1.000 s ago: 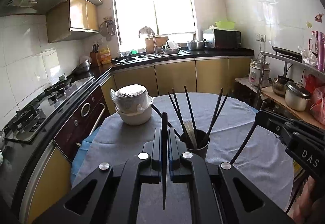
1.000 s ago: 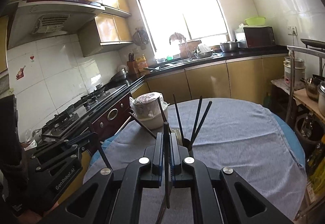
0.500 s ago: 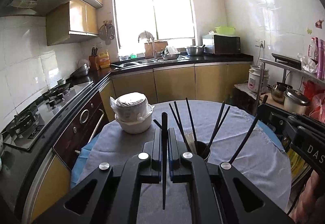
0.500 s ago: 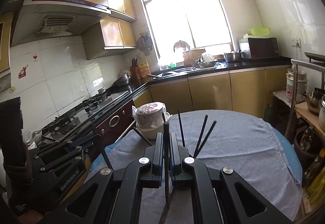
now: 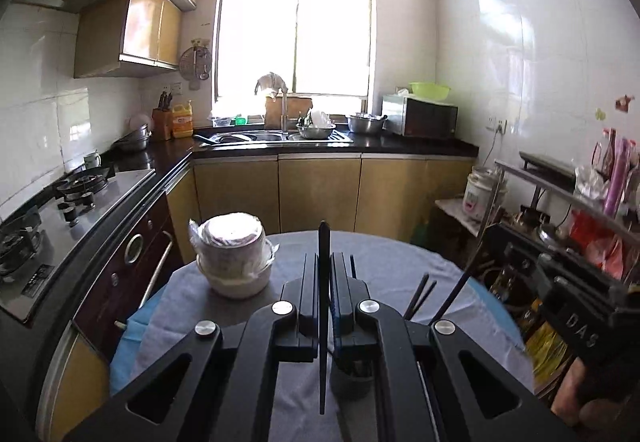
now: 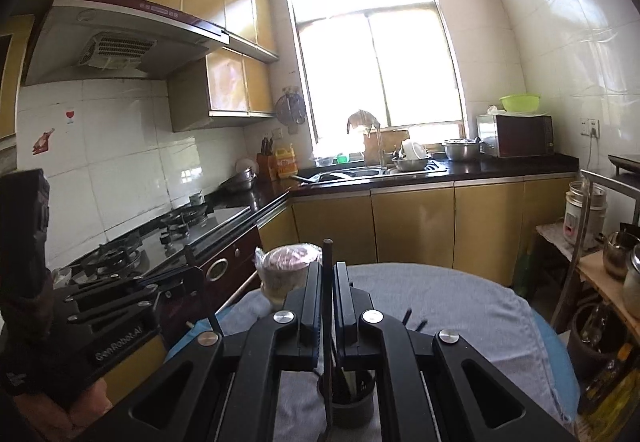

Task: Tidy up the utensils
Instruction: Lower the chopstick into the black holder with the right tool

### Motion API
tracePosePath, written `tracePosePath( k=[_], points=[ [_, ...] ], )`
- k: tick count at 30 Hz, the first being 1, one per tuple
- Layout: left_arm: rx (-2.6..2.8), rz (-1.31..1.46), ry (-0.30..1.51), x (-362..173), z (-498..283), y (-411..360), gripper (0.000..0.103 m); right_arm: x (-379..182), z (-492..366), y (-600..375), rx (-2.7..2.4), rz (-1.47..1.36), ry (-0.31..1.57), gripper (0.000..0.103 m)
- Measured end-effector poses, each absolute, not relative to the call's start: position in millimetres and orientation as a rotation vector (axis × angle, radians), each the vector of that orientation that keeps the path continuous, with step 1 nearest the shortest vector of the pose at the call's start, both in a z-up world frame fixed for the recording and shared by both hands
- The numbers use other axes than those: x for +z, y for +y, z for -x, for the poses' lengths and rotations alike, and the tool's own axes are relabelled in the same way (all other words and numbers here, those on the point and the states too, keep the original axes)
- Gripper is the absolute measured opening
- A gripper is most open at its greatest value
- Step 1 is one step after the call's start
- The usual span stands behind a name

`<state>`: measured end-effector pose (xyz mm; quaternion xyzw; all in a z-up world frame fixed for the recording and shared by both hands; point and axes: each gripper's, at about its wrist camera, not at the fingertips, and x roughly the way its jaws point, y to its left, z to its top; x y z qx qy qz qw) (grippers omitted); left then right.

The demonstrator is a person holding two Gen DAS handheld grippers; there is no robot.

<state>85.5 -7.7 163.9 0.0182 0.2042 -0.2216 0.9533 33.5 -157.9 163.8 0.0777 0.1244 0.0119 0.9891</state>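
I have the left tongs [image 5: 324,270] pressed together on a single black chopstick [image 5: 323,306], which stands nearly upright between the pads and runs from above their tips down past the tongs' body. My right tongs [image 6: 328,278] are likewise pinched on another black chopstick [image 6: 328,326], held upright in the same manner.

My landmark is the dark utensil cup [image 6: 347,398] on the desk [image 6: 460,306], which is round and covered with a grey-blue cloth. In the right wrist view the cup sits directly below the right tongs, and the lower end of my chopstick reaches down at its rim; I cannot tell whether the tip is inside or just in front. A few loose chopsticks [image 6: 412,320] poke up out of the cup, to the right of the tongs. In the left wrist view the same cup [image 5: 352,378] shows just under the left tongs, slightly right of my chopstick, with more chopsticks [image 5: 420,296] leaning out of it toward the right.

Beyond the cup and to its left stands a stack of bowls wrapped in plastic [image 5: 234,258], well apart from it on the cloth. The other tool shows at the edge of each view: the right one [image 5: 568,306] to the right of the cup, the left one [image 6: 108,318] to the left of it.
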Motion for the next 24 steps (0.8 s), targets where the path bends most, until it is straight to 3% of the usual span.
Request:
tracePosePath(
  k=[9,24],
  points=[
    [-0.507,0.121,0.38,171.8,-112.2,-12.7,0.006,161.6,-69.6,-158.5,-0.031,-0.161,0.216,0.006],
    [-0.48,0.095,0.474,82.4,-131.0,-24.7,0.006,88.8,-92.2,-182.1,-0.033,-0.223,0.418,0.006]
  ],
)
